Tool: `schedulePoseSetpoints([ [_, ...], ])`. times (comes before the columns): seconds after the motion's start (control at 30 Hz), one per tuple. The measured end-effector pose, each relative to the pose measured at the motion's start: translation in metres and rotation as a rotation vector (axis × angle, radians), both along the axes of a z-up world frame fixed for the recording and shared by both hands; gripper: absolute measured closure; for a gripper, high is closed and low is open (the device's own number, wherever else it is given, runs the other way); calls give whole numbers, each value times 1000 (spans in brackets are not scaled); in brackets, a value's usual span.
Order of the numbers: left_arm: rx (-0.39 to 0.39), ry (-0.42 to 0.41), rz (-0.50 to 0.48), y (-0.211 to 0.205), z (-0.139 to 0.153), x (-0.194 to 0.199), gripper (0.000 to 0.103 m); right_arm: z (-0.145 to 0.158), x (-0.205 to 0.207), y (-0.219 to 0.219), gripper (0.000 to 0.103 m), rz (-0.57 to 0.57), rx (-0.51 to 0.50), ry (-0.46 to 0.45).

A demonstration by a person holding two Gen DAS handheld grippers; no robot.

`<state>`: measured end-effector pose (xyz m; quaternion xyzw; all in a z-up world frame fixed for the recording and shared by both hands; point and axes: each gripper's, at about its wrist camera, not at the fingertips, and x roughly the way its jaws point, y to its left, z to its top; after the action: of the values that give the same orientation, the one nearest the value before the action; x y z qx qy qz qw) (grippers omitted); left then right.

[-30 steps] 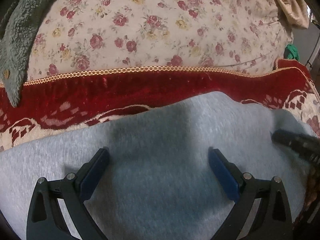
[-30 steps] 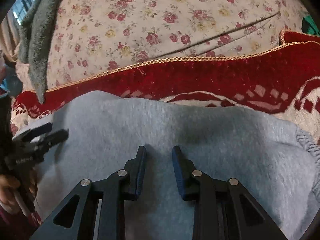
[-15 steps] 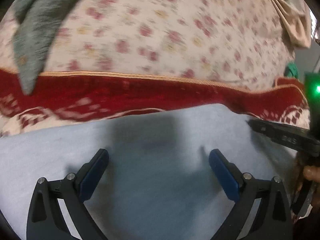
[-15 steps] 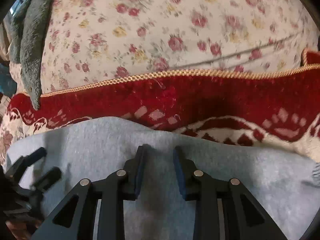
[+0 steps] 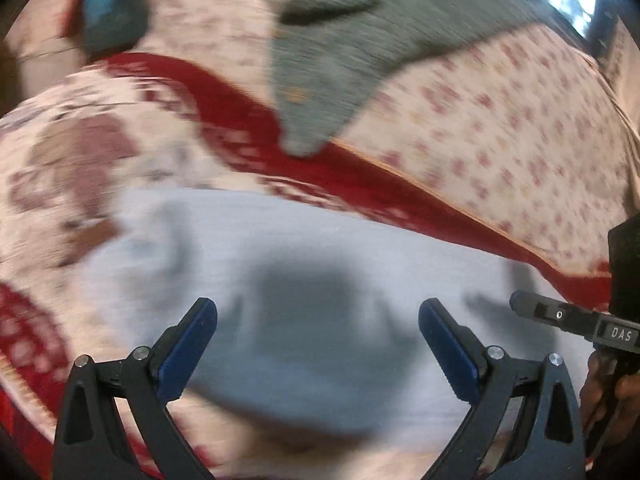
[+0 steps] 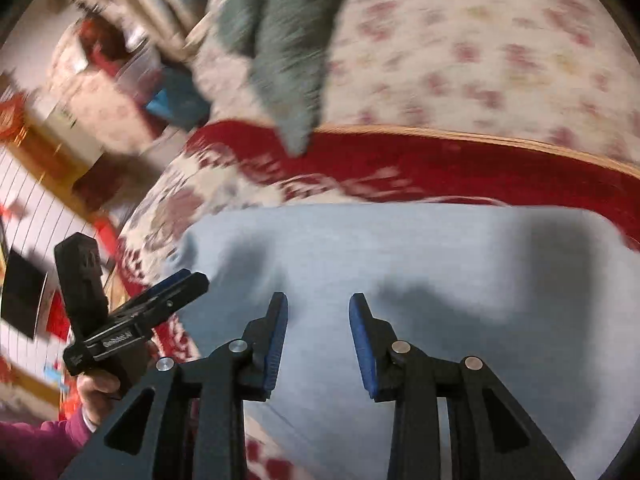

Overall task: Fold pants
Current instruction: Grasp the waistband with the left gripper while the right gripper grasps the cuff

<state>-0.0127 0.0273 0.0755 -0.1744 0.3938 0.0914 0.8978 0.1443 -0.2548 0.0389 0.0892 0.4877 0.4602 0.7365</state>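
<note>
The light grey pants (image 5: 320,264) lie flat on a red and cream patterned blanket (image 5: 248,140), folded into a broad block; they also show in the right wrist view (image 6: 420,264). My left gripper (image 5: 318,314) is wide open and empty above the pants. My right gripper (image 6: 318,312) is partly open and empty above the pants. The right gripper shows at the right edge of the left wrist view (image 5: 516,300). The left gripper (image 6: 188,280) shows at the left of the right wrist view, off the pants' left edge. Both views are motion-blurred.
A floral sheet (image 5: 500,120) lies beyond the blanket, with a grey fleece garment (image 5: 328,68) draped over it and also seen in the right wrist view (image 6: 288,48). A blue object (image 5: 108,12) sits far left. Room furniture (image 6: 60,120) lies past the bed's left side.
Both grippers have lifted and swung left, so more of the bed's left side and the grey fleece shows. The right gripper's fingers have spread a little. The pants stay flat.
</note>
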Motion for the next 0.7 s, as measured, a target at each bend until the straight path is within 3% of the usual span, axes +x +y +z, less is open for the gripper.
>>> schedulePoseSetpoints([
  [0.17,-45,23,143,53,-14,-42,2,16,-9,80,68,177,8,-29],
  [0.3,-92,24,204,83,-26,-50,2,26,-12,141,66,295,-18,-92],
  [0.4,-155,48,227,98,-40,-41,2,30,-12,179,60,383,-38,-137],
  [0.5,-193,74,240,105,-54,-36,2,28,-9,211,47,479,-79,-184],
  [0.7,-223,89,239,106,-75,-40,2,4,16,261,45,605,-187,-211],
])
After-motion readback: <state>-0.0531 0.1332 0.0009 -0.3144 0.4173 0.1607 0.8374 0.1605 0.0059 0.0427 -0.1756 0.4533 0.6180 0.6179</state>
